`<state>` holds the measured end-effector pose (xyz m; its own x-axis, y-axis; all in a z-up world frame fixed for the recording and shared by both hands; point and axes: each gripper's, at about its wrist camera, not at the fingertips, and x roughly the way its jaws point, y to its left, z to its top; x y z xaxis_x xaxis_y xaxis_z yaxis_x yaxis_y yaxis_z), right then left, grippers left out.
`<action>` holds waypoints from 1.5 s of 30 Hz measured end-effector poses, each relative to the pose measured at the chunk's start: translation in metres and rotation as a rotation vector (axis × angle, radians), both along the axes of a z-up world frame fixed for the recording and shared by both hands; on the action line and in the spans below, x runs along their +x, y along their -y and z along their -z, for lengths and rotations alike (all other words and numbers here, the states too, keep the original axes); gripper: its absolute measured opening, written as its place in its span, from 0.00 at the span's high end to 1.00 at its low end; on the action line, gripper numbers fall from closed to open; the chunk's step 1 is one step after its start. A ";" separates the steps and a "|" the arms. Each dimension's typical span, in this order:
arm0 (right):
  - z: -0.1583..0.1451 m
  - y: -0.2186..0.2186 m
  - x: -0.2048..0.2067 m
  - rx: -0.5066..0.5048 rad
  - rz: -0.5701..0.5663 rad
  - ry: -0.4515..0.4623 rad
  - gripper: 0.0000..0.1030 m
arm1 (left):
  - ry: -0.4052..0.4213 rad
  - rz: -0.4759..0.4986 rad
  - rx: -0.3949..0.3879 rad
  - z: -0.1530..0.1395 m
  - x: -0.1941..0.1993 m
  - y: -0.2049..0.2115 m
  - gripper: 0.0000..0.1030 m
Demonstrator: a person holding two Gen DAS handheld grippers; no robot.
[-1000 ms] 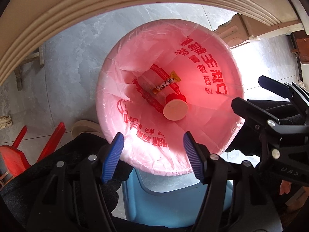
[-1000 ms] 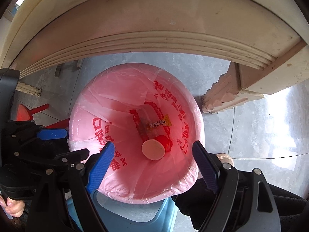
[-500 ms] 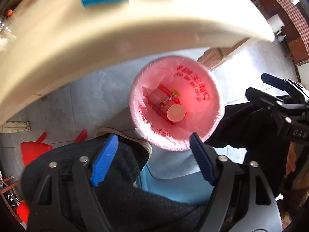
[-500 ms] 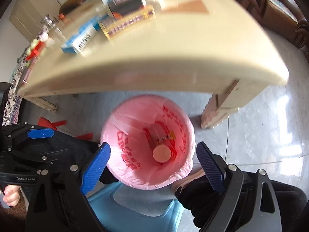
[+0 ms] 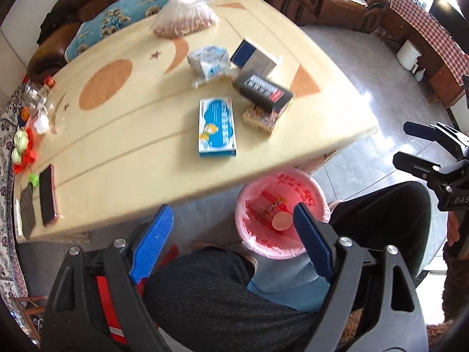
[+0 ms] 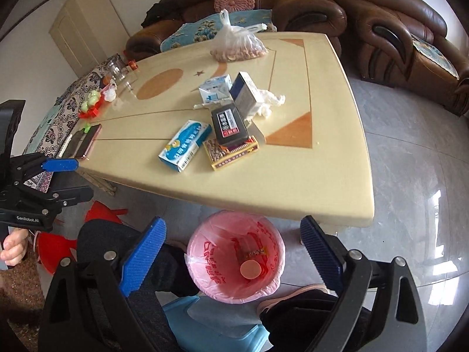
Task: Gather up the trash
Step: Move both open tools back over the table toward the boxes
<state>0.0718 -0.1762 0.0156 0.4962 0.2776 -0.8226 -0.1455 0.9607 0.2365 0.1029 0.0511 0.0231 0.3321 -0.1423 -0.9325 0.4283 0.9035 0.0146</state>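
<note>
A bin with a pink liner (image 5: 258, 243) (image 6: 205, 252) stands on the floor at the table's near edge. In it lie a cup (image 5: 282, 220) (image 6: 250, 269) and a snack wrapper (image 6: 256, 253). On the cream table (image 5: 132, 146) (image 6: 322, 146) lie a blue-white box (image 5: 217, 127) (image 6: 185, 143), a black box (image 5: 265, 89) (image 6: 229, 123) on a patterned box (image 6: 234, 154), a blue-grey box (image 6: 244, 94), a small carton (image 5: 209, 60) (image 6: 215, 88) and crumpled tissue (image 6: 268, 101). My left gripper (image 5: 231, 240) and right gripper (image 6: 231, 258) are open and empty, above the bin.
A bag of nuts (image 5: 184, 20) (image 6: 237, 44) sits at the table's far side. A phone (image 5: 47, 195) (image 6: 88, 140), a glass jar (image 6: 115, 69) and small toys (image 5: 22, 146) lie at its left end. Brown sofas (image 6: 395, 38) stand behind. A blue stool (image 6: 211, 322) and my legs are below.
Both grippers rose from close over the bin to well above table height, so the tabletop and its boxes came into view. Both stayed open.
</note>
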 end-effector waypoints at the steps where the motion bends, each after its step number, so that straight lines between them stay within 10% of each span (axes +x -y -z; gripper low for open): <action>1: -0.009 0.000 0.004 0.010 -0.008 0.001 0.12 | -0.002 0.009 -0.003 -0.010 0.005 0.002 0.20; 19: -0.112 -0.005 0.072 0.071 -0.144 0.041 0.12 | -0.013 0.035 0.056 -0.078 0.060 0.016 0.20; 45: -0.061 -0.025 0.160 0.050 -0.228 -0.091 0.12 | -0.142 0.077 0.136 -0.021 0.122 0.037 0.20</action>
